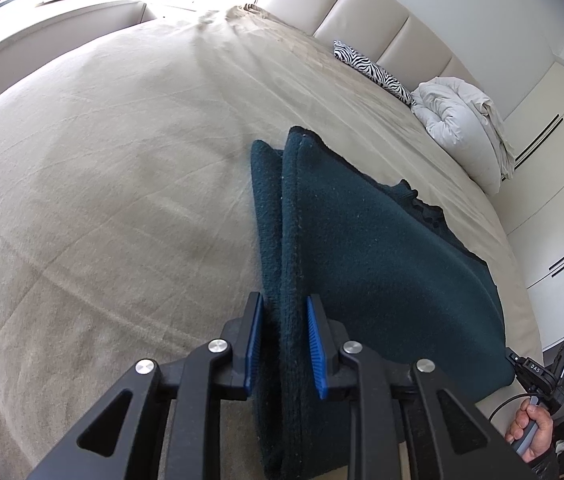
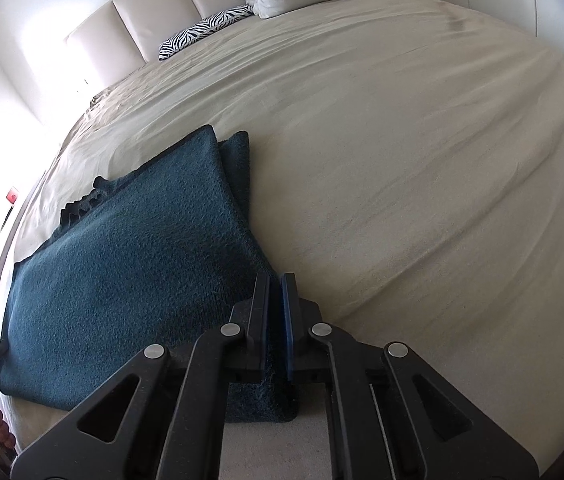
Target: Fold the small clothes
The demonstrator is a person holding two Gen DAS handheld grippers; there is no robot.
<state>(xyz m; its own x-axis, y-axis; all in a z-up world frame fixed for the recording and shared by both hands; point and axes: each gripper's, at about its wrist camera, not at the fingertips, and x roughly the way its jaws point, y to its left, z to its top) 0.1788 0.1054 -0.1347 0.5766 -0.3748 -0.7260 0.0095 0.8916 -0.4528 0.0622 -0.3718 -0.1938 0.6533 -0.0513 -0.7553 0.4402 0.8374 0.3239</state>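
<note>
A dark teal knitted garment (image 1: 361, 248) lies folded on the beige bed cover (image 1: 102, 184). My left gripper (image 1: 285, 312) is shut on the garment's near folded edge, with thick layers between the blue pads. In the right wrist view the same garment (image 2: 122, 264) stretches to the left. My right gripper (image 2: 276, 292) is shut on its near right corner, the pads almost touching. Both held edges are slightly lifted off the bed. The right gripper (image 1: 537, 376) also shows at the left view's lower right, in a hand.
A zebra-print pillow (image 1: 373, 72) and a bundled white duvet (image 1: 461, 120) lie against the padded headboard (image 1: 361, 4). White wardrobe doors (image 1: 553, 132) stand beyond the bed. The beige cover (image 2: 401, 160) spreads wide around the garment.
</note>
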